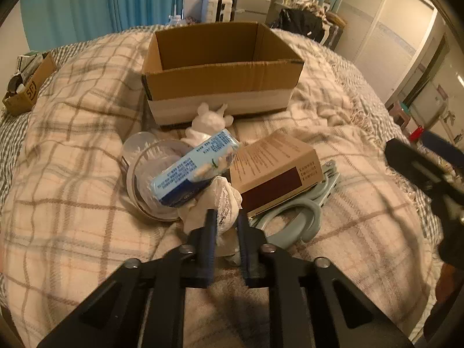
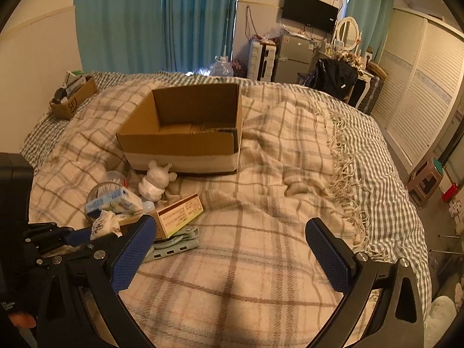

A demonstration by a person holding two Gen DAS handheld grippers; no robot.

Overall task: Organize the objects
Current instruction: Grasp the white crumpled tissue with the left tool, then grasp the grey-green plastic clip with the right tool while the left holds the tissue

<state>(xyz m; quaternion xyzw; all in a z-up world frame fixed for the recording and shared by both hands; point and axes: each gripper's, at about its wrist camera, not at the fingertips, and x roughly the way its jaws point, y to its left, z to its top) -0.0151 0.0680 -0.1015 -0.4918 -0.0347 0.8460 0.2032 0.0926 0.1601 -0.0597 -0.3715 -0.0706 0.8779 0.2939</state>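
Note:
An open, empty cardboard box (image 1: 223, 78) stands on the plaid blanket, also in the right wrist view (image 2: 185, 142). In front of it lies a pile: a white figurine (image 1: 207, 123), a clear plastic cup (image 1: 150, 174), a blue-and-white pack (image 1: 194, 168), a brown carton (image 1: 275, 168), a pale blue power strip (image 1: 298, 217) and a white lace cloth (image 1: 220, 203). My left gripper (image 1: 226, 220) is shut on the white lace cloth at the pile's near edge. My right gripper (image 2: 232, 249) is open and empty over the blanket, right of the pile (image 2: 139, 206).
A small cardboard box (image 2: 72, 100) of items sits at the bed's far left. The bed's right edge has a fringed blanket border (image 2: 345, 174). A stool (image 2: 426, 182), wardrobe, fridge and desk stand beyond the bed.

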